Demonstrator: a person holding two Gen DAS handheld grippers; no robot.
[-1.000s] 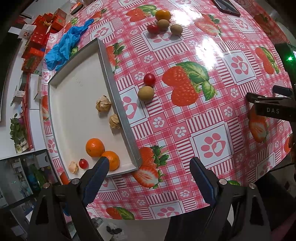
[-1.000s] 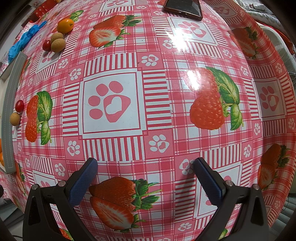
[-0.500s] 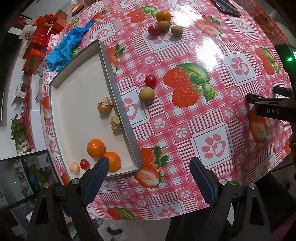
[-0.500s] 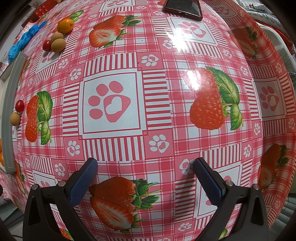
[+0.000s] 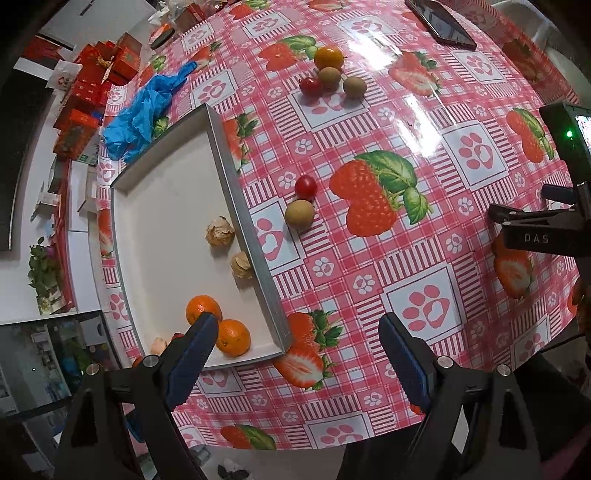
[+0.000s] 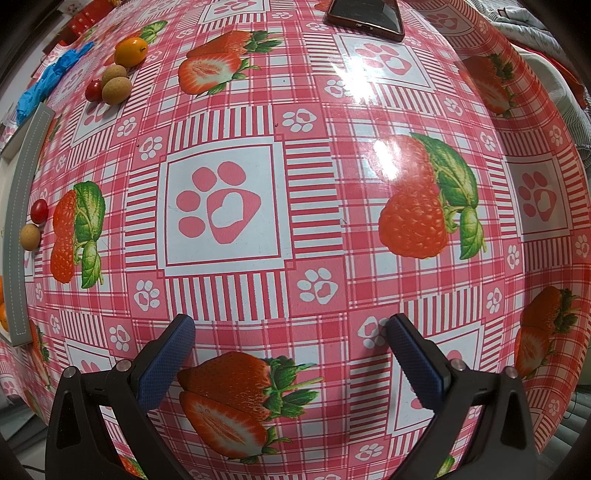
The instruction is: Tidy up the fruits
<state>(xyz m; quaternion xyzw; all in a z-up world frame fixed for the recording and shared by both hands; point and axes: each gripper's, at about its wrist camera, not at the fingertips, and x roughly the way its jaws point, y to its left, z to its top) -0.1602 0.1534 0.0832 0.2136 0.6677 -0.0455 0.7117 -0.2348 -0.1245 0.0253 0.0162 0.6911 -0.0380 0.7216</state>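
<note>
Lying ahead of the gaping left hand-held gripper (image 5: 295,338): 2 loose fruits (image 5: 300,213).

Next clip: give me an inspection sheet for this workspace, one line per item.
Surface: table under a glossy red checked cloth printed with strawberries and paws.
Job's things: white tray holding two oranges, two papery husked fruits, and small pieces partly hidden behind the left finger. Loose on the cloth: a red tomato beside a brown fruit near the tray; a farther cluster of four fruits.
Clutter: blue glove, phone, red boxes.
Grippers: left claw open, empty; right claw open, empty, over bare cloth.
Cables: nothing seen.
Surroundings: white counter beside the table.
</note>
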